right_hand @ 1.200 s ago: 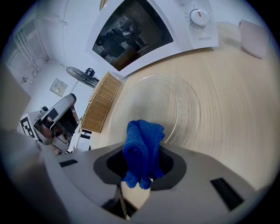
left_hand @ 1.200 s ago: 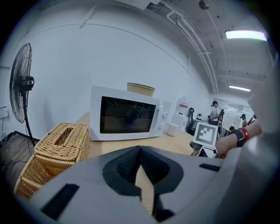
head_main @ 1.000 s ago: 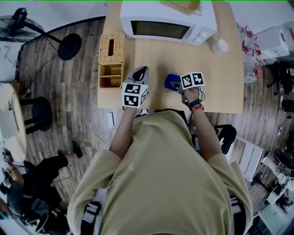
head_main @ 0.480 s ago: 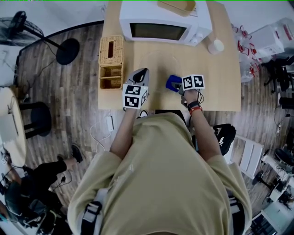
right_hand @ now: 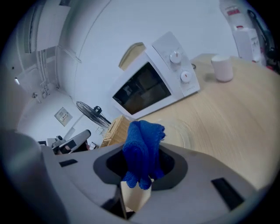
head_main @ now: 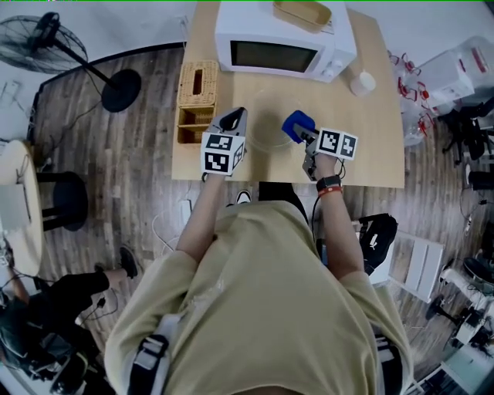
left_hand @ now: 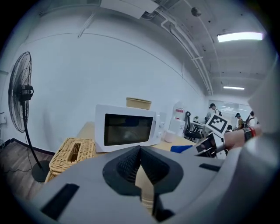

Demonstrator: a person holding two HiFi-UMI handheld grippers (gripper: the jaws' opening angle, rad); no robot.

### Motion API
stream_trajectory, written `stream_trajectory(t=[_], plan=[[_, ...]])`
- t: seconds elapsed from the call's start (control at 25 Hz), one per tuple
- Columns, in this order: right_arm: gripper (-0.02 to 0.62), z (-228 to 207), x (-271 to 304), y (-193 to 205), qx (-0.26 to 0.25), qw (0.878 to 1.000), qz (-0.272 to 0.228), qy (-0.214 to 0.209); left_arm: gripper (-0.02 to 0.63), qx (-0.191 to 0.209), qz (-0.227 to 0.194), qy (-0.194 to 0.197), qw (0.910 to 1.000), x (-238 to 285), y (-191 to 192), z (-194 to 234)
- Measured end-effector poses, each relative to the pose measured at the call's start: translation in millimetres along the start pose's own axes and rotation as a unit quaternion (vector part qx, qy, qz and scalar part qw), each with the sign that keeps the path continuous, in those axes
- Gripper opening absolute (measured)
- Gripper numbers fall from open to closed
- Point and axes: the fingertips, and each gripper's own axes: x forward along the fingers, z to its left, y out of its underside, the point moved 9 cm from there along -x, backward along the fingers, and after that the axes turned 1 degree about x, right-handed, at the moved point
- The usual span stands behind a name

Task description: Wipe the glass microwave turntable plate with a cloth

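Observation:
The clear glass turntable plate (head_main: 268,133) lies flat on the wooden table (head_main: 370,146) in front of the microwave; the right gripper view shows it as a faint disc (right_hand: 177,130) just beyond the jaws. A folded blue cloth (head_main: 296,123) (right_hand: 142,148) sticks up out of my right gripper (head_main: 303,133), which is shut on it, held at the plate's right rim. I cannot tell whether the cloth touches the glass. At the plate's left edge, my left gripper (head_main: 238,118) (left_hand: 140,152) is shut with nothing between its jaws.
A white microwave (head_main: 282,37) with a yellow tray (head_main: 305,11) on top stands at the table's back. A wicker tissue box (head_main: 197,83) and wicker organizer (head_main: 192,124) sit left, a white cup (head_main: 361,82) right. A floor fan (head_main: 54,40) stands beyond the left edge.
My right gripper has carried the blue cloth forward, from near the table's front edge to the plate's right rim. The left gripper has stayed at the plate's left side.

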Motion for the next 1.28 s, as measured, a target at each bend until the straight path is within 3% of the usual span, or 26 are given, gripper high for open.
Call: stream_trajectory(t=[0.24, 0.4, 0.64, 0.92, 1.28], plan=[[0.127, 54.0, -38.5, -38.3, -0.088, 0.991, -0.101, 0.015, 0.020, 0.022, -0.036, 0.009, 0.9991, -12.7, -43.4, -8.3], [0.130, 83.3, -60.4, -60.7, -0.162, 0.974, -0.153, 0.029, 0.020, 0.032, -0.063, 0.007, 0.9975, -18.1, -70.5, -15.6], [0.132, 115.2, -102.3, -88.5, -0.230, 0.951, -0.205, 0.023, 0.020, 0.036, -0.101, -0.020, 0.9941, -29.6, -107.4, -38.4], [0.128, 139.7, -151.4, -91.0, -0.288, 0.918, -0.268, 0.050, 0.020, 0.048, -0.146, -0.059, 0.9864, -63.6, -133.6, -80.4], [0.123, 136.2, -201.7, -63.7, -0.299, 0.909, -0.285, 0.057, 0.020, 0.056, -0.155, -0.080, 0.9832, -90.1, -124.2, -141.0]])
